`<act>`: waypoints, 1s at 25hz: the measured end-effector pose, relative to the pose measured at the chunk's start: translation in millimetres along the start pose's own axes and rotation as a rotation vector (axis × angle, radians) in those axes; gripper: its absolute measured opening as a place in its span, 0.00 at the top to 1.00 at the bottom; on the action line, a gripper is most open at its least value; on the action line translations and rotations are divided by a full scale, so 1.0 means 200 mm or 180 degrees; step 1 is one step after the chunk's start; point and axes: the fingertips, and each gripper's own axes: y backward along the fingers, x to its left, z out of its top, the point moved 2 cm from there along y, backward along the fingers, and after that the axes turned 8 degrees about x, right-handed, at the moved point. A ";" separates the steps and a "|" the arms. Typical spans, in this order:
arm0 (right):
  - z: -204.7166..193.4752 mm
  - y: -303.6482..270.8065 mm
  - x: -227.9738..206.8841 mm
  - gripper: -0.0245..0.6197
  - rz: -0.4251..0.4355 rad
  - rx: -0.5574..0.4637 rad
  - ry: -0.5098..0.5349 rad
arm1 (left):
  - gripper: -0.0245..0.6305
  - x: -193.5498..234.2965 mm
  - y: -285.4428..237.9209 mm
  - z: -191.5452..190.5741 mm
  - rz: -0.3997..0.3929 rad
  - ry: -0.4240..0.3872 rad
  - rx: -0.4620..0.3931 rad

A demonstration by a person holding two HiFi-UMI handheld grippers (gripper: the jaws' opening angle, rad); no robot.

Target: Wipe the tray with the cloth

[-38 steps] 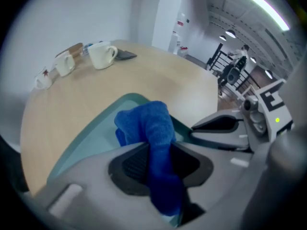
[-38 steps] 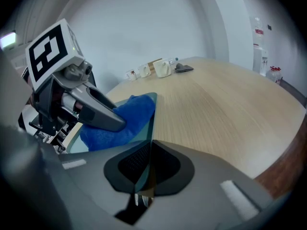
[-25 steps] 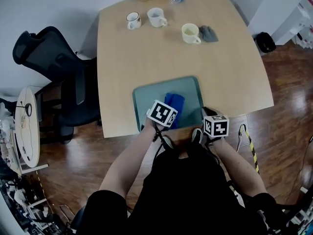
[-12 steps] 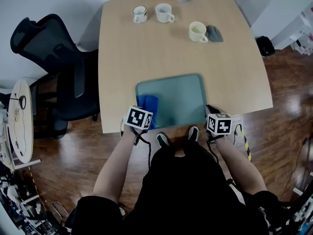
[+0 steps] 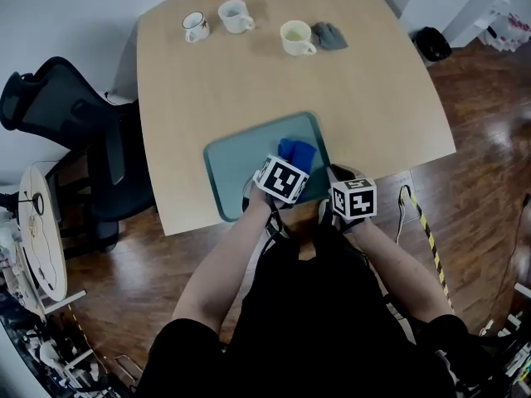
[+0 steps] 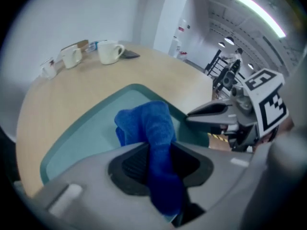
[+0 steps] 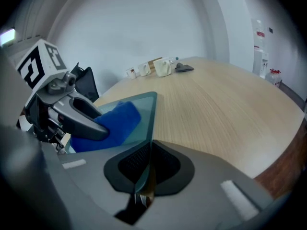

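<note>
My left gripper [image 6: 160,163] pinches the blue cloth [image 6: 146,123] on the teal tray [image 5: 236,160], near its right edge. My right gripper [image 7: 144,169] clamps the tray's near right corner at the near edge of the table [image 5: 249,81]. I judge flat, overlapping strokes toward the left edge best.

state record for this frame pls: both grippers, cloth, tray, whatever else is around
tray: teal, flat on the table, at its near edge
left hand-held gripper: shut on the blue cloth
right hand-held gripper: shut on the tray's right rim, near corner
cloth position: bunched, on the right part of the tray
far end of table: three mugs, small grey item beside the right one
off table: black office chair, on the left in the head view
</note>
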 end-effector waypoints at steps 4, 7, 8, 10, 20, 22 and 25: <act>0.01 0.00 -0.01 0.93 0.0091 0.0009 0.0020 | 0.77 -0.12 -0.08 0.15 -0.0043 -0.0382 0.0081; -0.01 0.01 -0.02 0.93 0.0151 0.0041 0.0020 | 0.77 -0.16 -0.05 0.12 -0.0205 -0.0340 0.0042; -0.02 0.01 -0.03 0.93 0.0165 0.0055 0.0028 | 0.77 -0.15 -0.03 0.07 -0.0278 -0.0239 0.0034; -0.02 0.01 -0.03 0.93 0.0190 0.0083 0.0053 | 0.77 -0.08 0.02 -0.08 -0.0301 -0.0022 0.0029; 0.00 0.00 -0.04 0.93 0.0163 0.0138 -0.0003 | 0.77 0.46 0.43 -0.90 0.0708 -0.0596 0.0444; 0.00 0.00 -0.04 0.93 0.0293 0.0123 -0.0113 | 0.77 0.37 0.40 -0.92 0.0714 -0.1368 0.0611; 0.03 0.03 -0.04 0.90 0.0465 0.0142 -0.0224 | 0.78 0.21 0.30 -0.92 0.0645 -0.2404 0.0838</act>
